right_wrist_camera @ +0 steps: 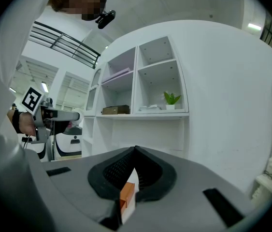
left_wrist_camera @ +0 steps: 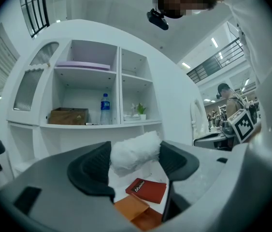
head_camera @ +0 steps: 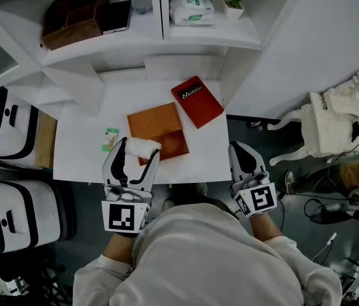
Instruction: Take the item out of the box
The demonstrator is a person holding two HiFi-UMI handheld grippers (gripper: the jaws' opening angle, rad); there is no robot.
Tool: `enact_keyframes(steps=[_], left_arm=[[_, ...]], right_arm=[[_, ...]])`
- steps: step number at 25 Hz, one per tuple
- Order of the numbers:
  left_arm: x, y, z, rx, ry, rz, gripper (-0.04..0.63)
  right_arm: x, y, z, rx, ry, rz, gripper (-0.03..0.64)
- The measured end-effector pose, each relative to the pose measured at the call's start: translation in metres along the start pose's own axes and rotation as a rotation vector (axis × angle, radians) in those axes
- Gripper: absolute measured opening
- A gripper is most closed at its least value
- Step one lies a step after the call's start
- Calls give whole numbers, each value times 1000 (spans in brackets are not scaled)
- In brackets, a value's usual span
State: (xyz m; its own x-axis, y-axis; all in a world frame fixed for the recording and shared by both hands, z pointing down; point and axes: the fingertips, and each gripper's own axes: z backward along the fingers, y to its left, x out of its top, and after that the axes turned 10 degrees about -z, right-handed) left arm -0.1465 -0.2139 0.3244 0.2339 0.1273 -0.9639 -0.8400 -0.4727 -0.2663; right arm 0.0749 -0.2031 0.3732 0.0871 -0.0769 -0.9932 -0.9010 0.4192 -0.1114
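Left gripper [head_camera: 137,149]: jaws stand wide, both pads pressed on the white fluffy roll [left_wrist_camera: 135,150], which I hold crosswise between them. The roll is out of the orange box [head_camera: 160,131] and raised off it, over the box's near-left corner in the head view. The box lies open on the white table [head_camera: 80,152], with a red booklet [head_camera: 197,101] just beyond it and a small green packet [head_camera: 110,139] to its left. Right gripper [head_camera: 241,148]: jaws closed tip to tip, nothing in them, at the table's near edge.

Lab hall: white robots [head_camera: 4,132] beside a shelf unit [head_camera: 153,40]
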Motion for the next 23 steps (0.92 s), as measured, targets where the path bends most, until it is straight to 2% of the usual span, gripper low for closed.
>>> enact_keyframes(steps=[23], left_arm=[[-10,-4,-15,3,38,1,307]], right_arm=[[-6,-14,-8,12,10,-16,21]])
